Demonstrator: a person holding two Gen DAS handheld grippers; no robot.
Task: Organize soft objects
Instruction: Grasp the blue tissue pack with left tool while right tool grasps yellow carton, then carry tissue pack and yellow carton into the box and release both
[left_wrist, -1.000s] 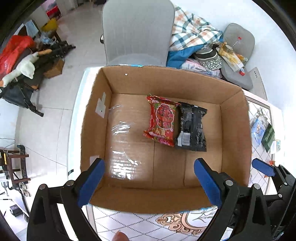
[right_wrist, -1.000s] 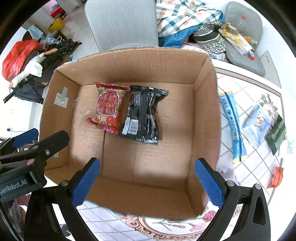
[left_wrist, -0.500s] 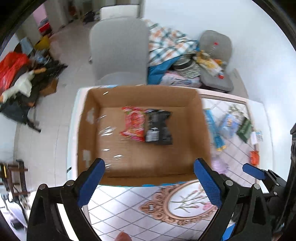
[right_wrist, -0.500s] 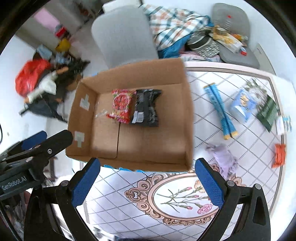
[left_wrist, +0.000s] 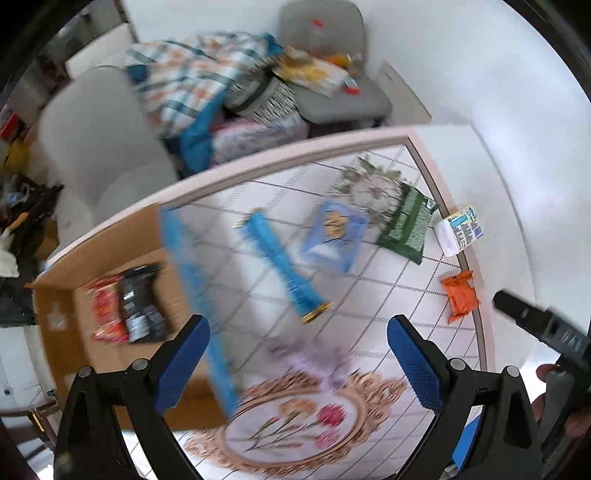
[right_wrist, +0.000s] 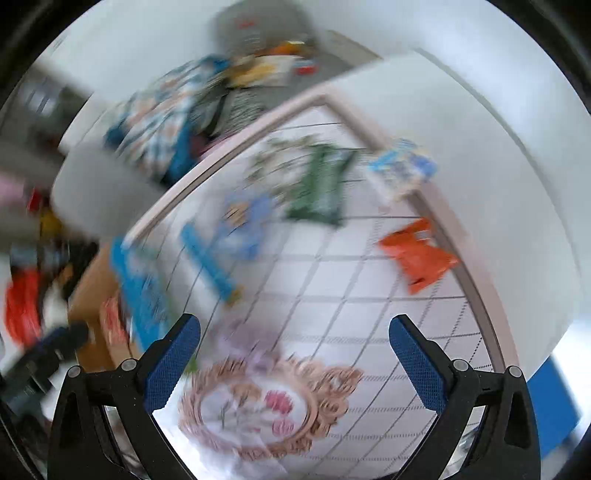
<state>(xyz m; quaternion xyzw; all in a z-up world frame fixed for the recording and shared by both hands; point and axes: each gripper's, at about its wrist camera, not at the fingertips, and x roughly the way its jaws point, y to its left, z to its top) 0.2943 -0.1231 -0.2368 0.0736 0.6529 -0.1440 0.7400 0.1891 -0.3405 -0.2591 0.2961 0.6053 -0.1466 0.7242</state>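
Two of my grippers, left gripper (left_wrist: 297, 354) and right gripper (right_wrist: 294, 354), both spread wide and empty, swung right off the cardboard box (left_wrist: 122, 243) since earlier, lilac cloth (left_wrist: 314, 360) below, orange packet (left_wrist: 460, 295) near table edge (left_wrist: 480, 332).

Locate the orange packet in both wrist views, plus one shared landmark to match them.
Left wrist: orange packet at right of centre, by the table's right border, above the right blue pad.
Right wrist: orange packet right of centre, blurred, near the same border.
Shared landmark: the floral medallion printed on the tablecloth, bottom centre in both.
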